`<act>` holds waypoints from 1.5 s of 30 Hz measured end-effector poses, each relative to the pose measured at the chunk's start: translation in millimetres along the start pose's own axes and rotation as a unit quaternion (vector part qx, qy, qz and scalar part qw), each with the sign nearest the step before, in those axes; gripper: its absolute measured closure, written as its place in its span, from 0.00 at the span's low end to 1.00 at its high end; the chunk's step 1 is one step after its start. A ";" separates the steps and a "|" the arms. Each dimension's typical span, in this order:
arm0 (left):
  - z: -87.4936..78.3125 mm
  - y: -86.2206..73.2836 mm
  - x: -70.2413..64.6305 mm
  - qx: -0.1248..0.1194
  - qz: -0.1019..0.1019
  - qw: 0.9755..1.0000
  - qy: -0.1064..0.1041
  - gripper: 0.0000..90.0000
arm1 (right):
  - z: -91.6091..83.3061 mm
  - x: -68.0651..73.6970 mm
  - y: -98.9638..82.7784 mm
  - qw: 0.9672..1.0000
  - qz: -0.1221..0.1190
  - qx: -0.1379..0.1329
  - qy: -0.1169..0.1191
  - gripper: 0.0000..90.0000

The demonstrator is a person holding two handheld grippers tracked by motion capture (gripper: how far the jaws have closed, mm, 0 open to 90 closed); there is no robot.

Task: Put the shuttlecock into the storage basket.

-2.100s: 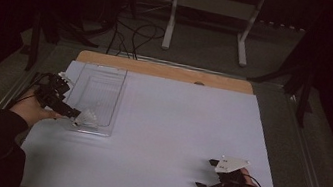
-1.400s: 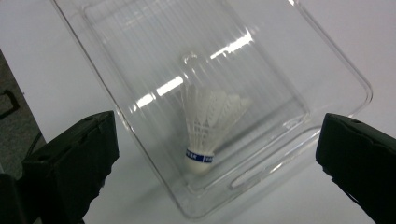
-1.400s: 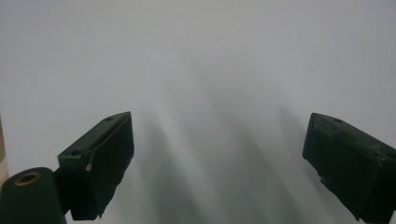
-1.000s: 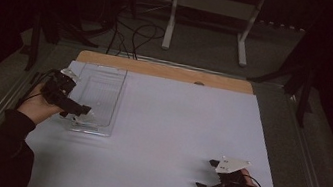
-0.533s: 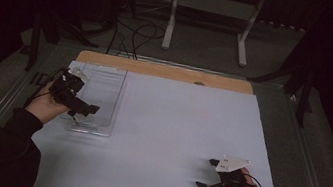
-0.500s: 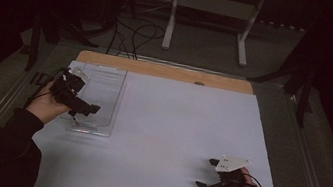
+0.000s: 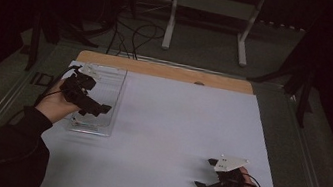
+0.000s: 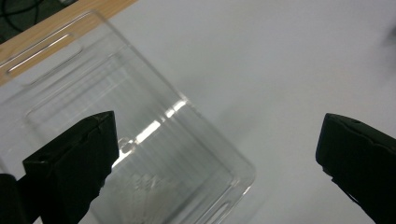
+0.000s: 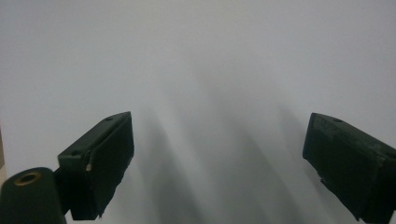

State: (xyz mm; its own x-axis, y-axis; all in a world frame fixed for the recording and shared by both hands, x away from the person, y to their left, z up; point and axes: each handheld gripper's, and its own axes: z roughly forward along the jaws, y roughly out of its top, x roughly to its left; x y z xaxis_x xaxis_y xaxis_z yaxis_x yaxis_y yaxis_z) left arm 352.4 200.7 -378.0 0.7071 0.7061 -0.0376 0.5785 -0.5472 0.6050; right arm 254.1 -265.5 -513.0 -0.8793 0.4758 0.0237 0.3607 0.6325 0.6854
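The left tool [image 7: 86, 98] hangs over the clear plastic tray [image 7: 103, 94] near the surface's [image 7: 174, 125] left edge, jaws spread wide, gripping nothing. The right tool [image 7: 207, 173], also spread and empty, rests near the front right corner.

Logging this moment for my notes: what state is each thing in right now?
Clear plastic tray: flat on the white table, nothing visible inside.
Left gripper: jaws wide open, above the tray.
Right gripper: jaws wide open, holding nothing, low over bare table.
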 end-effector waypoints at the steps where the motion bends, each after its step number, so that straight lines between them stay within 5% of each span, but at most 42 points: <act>1: 0.7 1.4 -2.0 -0.002 0.004 1.000 -0.005 0.00 | -0.2 0.1 0.0 1.000 0.000 0.000 0.000 0.10; 15: 10.0 20.4 -24.6 -0.009 0.041 0.999 -0.031 0.00 | -0.2 0.6 -0.7 1.000 0.000 0.001 0.000 0.10; 38: 39.3 29.0 -74.1 -0.020 0.112 0.988 -0.104 0.00 | -1.7 1.7 -1.5 1.000 -0.001 -0.001 -0.001 0.10; 45: 50.9 24.5 -83.5 -0.018 0.114 0.988 -0.108 0.00 | -0.4 3.1 -1.3 1.000 -0.005 0.002 -0.002 0.10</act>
State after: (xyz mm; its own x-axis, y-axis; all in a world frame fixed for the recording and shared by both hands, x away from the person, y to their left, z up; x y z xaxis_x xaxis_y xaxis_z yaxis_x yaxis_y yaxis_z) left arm 328.2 105.5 -400.6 0.8894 0.4528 -0.0634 0.3828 -0.6617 0.6447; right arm 250.8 -265.1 -513.6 -0.8816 0.4718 0.0150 0.3541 0.6400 0.6820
